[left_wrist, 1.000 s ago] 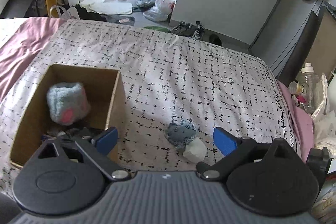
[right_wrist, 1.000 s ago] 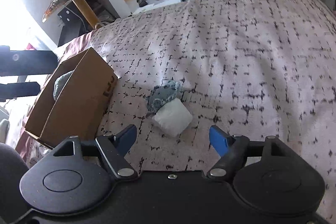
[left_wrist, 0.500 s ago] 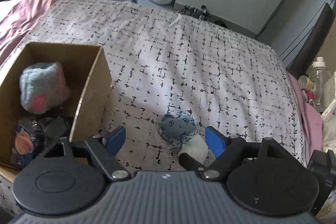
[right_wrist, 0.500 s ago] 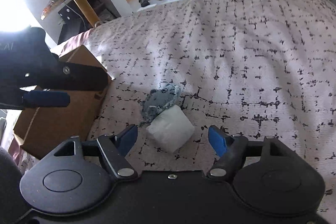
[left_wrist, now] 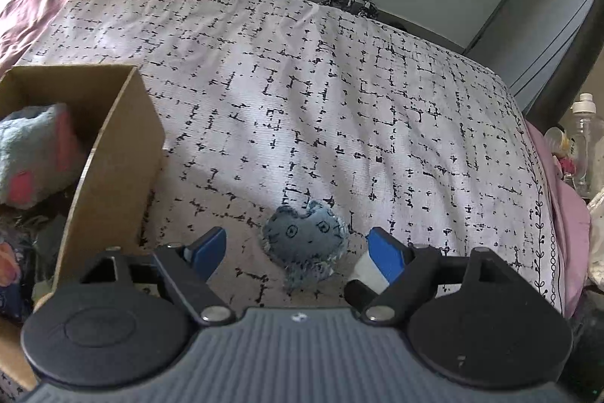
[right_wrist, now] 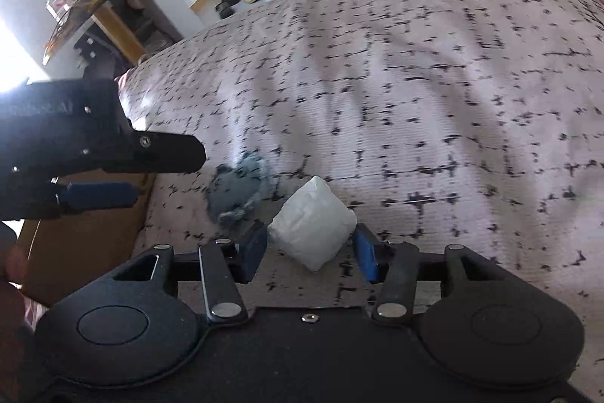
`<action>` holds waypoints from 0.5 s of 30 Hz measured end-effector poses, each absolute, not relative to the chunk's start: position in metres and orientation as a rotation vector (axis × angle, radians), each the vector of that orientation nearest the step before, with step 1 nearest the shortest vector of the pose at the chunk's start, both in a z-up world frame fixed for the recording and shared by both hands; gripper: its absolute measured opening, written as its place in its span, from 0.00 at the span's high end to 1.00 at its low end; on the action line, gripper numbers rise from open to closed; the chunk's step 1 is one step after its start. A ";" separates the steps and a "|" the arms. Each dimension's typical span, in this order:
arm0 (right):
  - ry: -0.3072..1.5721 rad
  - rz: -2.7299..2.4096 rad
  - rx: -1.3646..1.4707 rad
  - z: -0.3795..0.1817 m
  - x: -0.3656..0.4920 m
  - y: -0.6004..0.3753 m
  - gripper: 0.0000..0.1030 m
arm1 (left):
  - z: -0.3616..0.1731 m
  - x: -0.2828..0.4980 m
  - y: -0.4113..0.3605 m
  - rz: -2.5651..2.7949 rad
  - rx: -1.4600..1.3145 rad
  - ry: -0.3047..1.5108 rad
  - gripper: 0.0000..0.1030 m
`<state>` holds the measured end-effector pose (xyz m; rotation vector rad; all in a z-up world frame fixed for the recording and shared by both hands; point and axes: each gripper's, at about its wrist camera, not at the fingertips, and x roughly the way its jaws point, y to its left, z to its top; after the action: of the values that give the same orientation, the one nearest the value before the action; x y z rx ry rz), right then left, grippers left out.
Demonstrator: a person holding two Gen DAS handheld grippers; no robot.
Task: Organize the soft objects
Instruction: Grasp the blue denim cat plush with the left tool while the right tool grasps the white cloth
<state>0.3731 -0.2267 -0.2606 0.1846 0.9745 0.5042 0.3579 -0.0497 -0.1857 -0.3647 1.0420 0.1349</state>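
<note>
The white pouch (left_wrist: 365,274) shows only a sliver in the left wrist view, tucked behind the left tool's (left_wrist: 298,248) right finger. The cardboard box (left_wrist: 113,169) runs off the left edge, its contents a dark jumble past the fluffy toy (left_wrist: 34,153). In the right wrist view the denim plush (right_wrist: 236,189) is smeared with blur, face unreadable, and the box (right_wrist: 83,244) sits mostly behind the left tool (right_wrist: 113,176).

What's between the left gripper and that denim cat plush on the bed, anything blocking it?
Nothing visible blocks it. The left gripper is open with the denim cat plush lying between its fingers on the bedspread. The white soft block sits beside the plush, framed by the right gripper.
</note>
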 end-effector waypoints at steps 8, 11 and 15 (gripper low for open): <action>0.965 0.470 0.180 -0.260 0.371 -0.239 0.52 | -0.206 0.373 -0.047 0.150 -0.402 1.069 0.20; 0.960 0.449 0.180 -0.259 0.370 -0.243 0.52 | -0.213 0.379 -0.049 0.144 -0.402 1.086 0.20; 0.952 0.413 0.183 -0.255 0.366 -0.248 0.52 | -0.225 0.386 -0.051 0.135 -0.420 1.118 0.21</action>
<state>0.3657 -0.2476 -0.2553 0.1835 0.9522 0.4128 0.3865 -0.0507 -0.2247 -0.4204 1.1175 0.1354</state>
